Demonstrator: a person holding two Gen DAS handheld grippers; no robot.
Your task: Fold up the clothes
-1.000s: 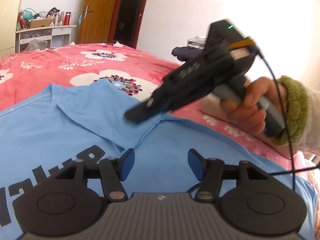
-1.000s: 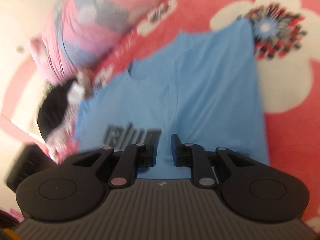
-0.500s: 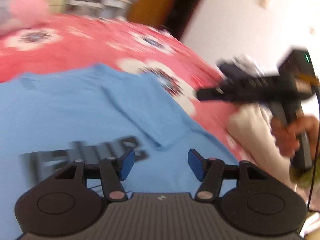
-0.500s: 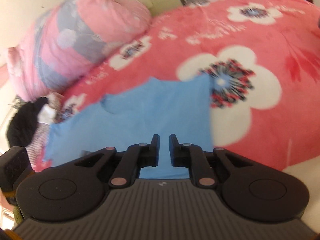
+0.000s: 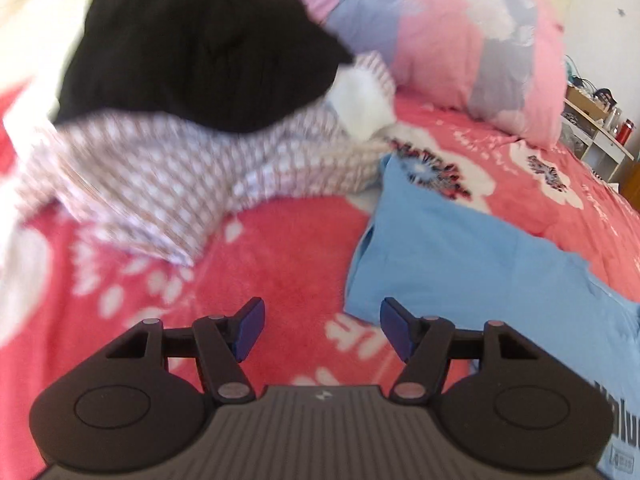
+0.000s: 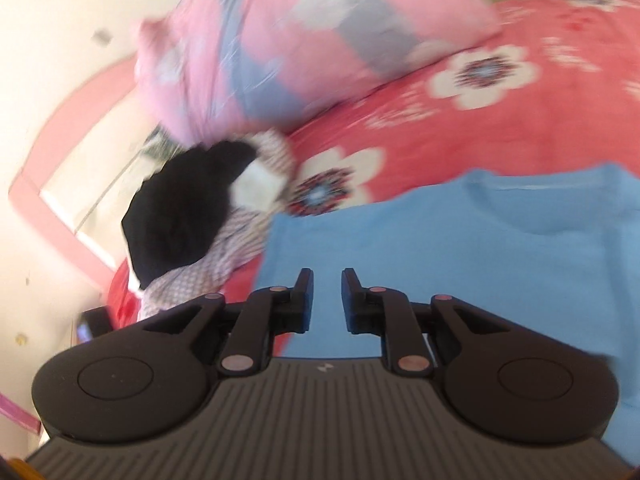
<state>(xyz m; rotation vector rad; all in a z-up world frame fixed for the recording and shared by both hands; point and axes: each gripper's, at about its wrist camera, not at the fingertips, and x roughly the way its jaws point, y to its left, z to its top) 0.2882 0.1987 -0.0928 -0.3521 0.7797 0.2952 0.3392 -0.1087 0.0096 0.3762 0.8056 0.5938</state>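
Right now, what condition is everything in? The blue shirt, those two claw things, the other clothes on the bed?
Blue T-shirt: spread on the bed, one sleeve folded in, not gripped.
Left gripper: open wide, empty, above the bedspread.
Right gripper: narrowly open, empty, over the shirt.
Black garment: crumpled, on top of the patterned garment.
Patterned garment: unfolded, in a heap.
Pink quilt: bundled at the head of the bed.

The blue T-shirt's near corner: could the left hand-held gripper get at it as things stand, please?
Probably yes. The left hand-held gripper is open over bare bedspread, and the blue T-shirt corner lies just right of it with nothing between.
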